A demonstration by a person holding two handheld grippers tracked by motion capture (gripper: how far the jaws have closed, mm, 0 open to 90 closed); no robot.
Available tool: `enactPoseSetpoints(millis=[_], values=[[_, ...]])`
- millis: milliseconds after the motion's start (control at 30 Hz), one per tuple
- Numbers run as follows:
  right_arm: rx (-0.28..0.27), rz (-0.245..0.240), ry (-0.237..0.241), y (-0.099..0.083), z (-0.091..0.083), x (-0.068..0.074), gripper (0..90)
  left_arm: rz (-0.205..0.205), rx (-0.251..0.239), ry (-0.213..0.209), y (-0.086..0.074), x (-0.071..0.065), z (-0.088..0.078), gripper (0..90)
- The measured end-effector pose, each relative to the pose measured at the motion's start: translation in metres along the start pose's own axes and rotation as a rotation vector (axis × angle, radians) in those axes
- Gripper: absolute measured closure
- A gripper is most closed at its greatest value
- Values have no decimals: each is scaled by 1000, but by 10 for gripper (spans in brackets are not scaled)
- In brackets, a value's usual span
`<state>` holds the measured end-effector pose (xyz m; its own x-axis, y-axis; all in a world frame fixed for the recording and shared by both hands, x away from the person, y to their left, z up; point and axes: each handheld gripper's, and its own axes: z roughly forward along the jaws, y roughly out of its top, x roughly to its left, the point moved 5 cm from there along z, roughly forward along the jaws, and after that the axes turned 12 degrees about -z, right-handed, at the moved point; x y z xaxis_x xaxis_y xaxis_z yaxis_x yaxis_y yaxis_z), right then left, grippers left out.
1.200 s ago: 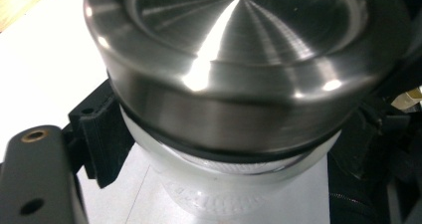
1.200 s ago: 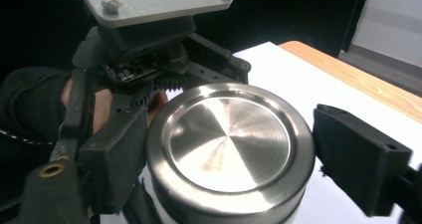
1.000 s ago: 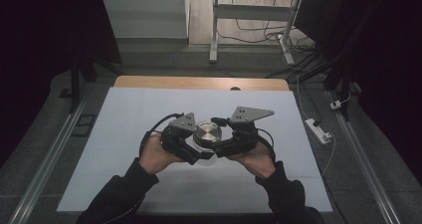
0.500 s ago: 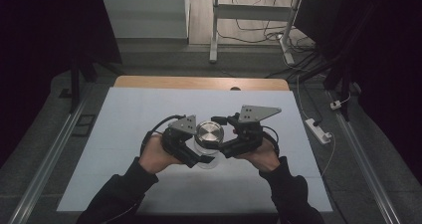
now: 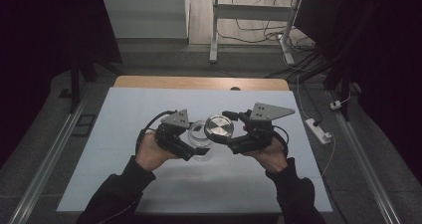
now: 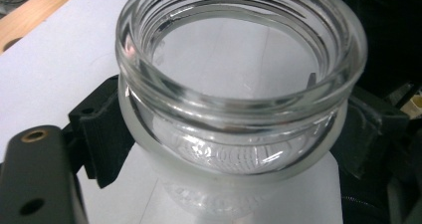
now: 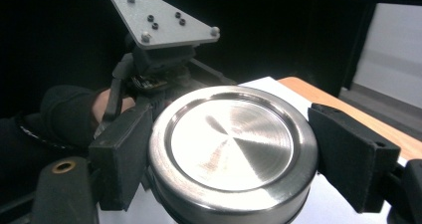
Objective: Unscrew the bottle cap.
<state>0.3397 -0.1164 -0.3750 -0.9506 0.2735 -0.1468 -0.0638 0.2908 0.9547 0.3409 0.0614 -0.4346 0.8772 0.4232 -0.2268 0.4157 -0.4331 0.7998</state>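
A clear glass jar (image 5: 198, 133) with a threaded, uncovered mouth (image 6: 239, 79) is clamped between the jaws of my left gripper (image 5: 197, 145) (image 6: 234, 134), just above the white table top. A round brushed-steel lid (image 5: 219, 126) (image 7: 231, 139) sits to the right of the jar's mouth, overlapping its rim in the high view. My right gripper (image 5: 222, 133) (image 7: 239, 152) is shut on the lid, one black pad (image 7: 122, 154) pressed on each side. The right gripper view also shows the left gripper's grey plate (image 7: 159, 15) and the hand behind the lid.
Both hands work over the middle of a white table top (image 5: 149, 104) with a wooden strip (image 5: 199, 82) along its far edge. A white power strip (image 5: 317, 129) and cables lie on the floor at the right. Metal rails (image 5: 45, 164) run beside the table.
The lid has come off the jar and moved right and slightly up with the right gripper. The jar's mouth now shows beside it. The left gripper has kept still.
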Motion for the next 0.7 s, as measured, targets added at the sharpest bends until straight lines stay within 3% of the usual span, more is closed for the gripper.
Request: enactPoseSetpoints(millis=[367, 700], values=[[30, 13, -58, -15, -13, -4, 199, 7, -5, 28, 0, 1, -3, 156], [58, 24, -143, -31, -29, -10, 199, -10, -34, 36, 2, 4, -11, 156]])
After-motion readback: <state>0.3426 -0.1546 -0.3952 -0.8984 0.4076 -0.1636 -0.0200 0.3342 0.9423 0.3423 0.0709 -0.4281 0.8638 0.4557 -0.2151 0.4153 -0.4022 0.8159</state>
